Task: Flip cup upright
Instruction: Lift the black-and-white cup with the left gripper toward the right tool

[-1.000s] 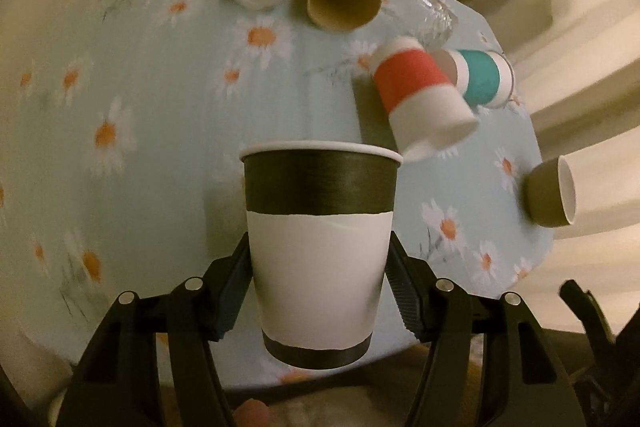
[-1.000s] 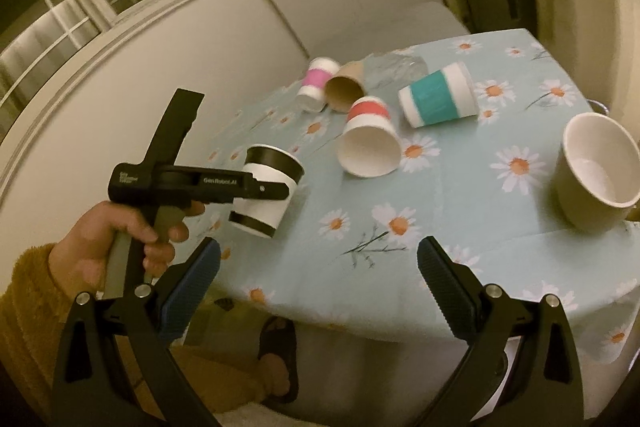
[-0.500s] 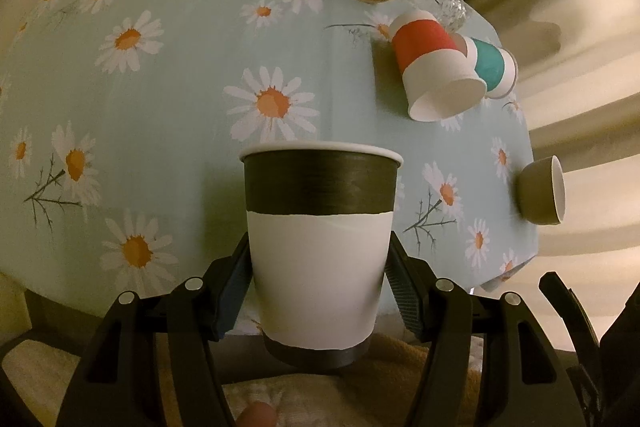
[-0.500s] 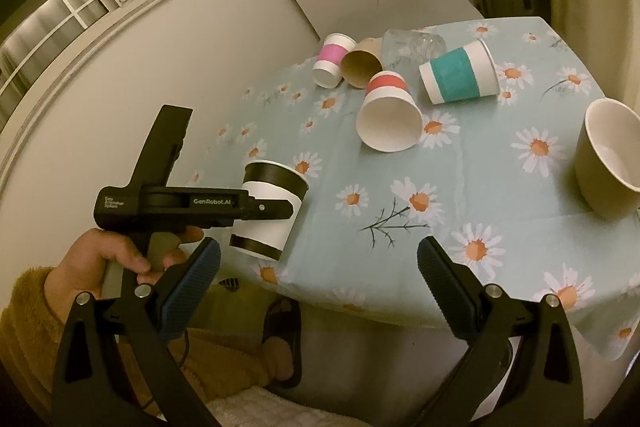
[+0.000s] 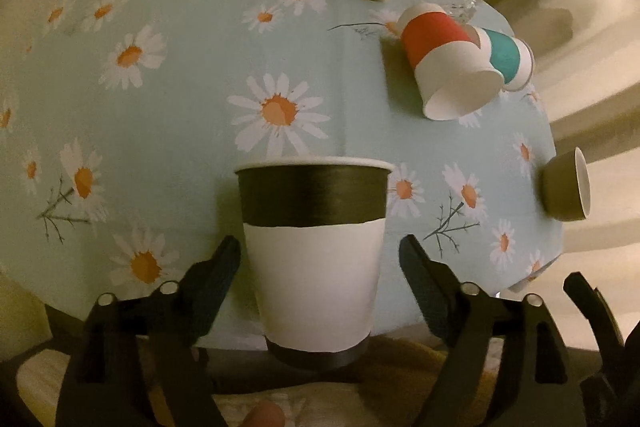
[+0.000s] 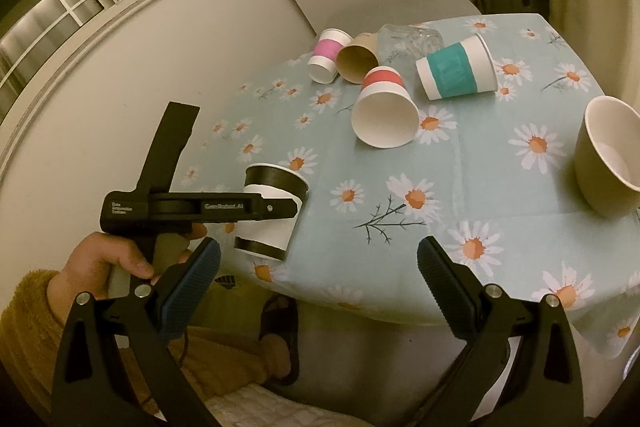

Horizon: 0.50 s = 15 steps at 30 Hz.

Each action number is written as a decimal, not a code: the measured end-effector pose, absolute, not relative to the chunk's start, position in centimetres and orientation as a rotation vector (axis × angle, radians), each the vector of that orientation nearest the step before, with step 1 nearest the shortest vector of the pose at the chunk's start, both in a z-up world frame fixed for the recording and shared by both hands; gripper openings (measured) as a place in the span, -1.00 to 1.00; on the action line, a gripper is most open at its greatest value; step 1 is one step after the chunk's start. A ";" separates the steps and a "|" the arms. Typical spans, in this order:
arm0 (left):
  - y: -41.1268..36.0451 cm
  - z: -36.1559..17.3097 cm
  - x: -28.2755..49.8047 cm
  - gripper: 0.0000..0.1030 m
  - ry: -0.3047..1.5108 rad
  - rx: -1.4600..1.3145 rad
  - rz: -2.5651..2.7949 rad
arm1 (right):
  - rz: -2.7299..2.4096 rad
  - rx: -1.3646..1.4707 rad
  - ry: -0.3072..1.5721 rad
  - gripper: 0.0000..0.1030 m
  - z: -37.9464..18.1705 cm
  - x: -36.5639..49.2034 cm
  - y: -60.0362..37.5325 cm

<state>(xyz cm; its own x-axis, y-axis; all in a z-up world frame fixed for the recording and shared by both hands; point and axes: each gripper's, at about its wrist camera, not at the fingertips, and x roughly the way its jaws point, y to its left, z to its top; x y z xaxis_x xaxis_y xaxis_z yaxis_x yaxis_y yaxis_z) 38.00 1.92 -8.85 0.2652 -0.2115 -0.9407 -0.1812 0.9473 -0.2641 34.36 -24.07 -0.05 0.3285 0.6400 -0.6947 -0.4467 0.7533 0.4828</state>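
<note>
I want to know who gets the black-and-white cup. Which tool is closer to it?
Left. The left tool has the black-and-white cup right between its open fingers, at the table's near edge. The right tool hangs open further back, off the table.

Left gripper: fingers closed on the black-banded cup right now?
No. In the left wrist view both fingers stand apart from the black-banded cup, with tablecloth visible in the gaps on each side.

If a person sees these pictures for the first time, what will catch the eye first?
The black-and-white cup stands upright at the near table edge, between the spread fingers of the left gripper. Behind it, a red-banded cup and a teal-banded cup lie tipped over on the daisy tablecloth.
</note>
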 end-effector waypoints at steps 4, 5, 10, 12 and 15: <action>2.4 -8.3 37.8 0.57 1.296 -0.365 -0.029 | 0.716 0.222 1.012 0.90 -0.1 34.4 -24.1; 2.6 -8.1 37.7 0.57 1.291 -0.369 -0.032 | 0.716 0.222 1.013 0.90 -0.1 34.4 -24.1; 3.5 -6.1 36.4 0.57 1.227 -0.375 -0.068 | 0.713 0.222 1.033 0.90 -0.6 34.4 -24.1; 4.0 -4.8 35.2 0.57 1.174 -0.365 -0.088 | 0.720 0.256 1.059 0.90 -1.0 34.7 -24.3; 5.5 -3.1 32.9 0.57 1.075 -0.415 -0.105 | 0.734 0.304 1.095 0.90 -1.4 35.3 -24.0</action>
<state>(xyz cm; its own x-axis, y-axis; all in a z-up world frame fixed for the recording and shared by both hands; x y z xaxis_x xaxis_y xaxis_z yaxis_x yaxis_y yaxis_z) 32.93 5.55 -3.13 0.4791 -0.2825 -0.8311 -0.1164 0.9180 -0.3791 35.33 -24.04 -1.37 0.2555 0.6723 -0.6948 -0.3875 0.7296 0.5635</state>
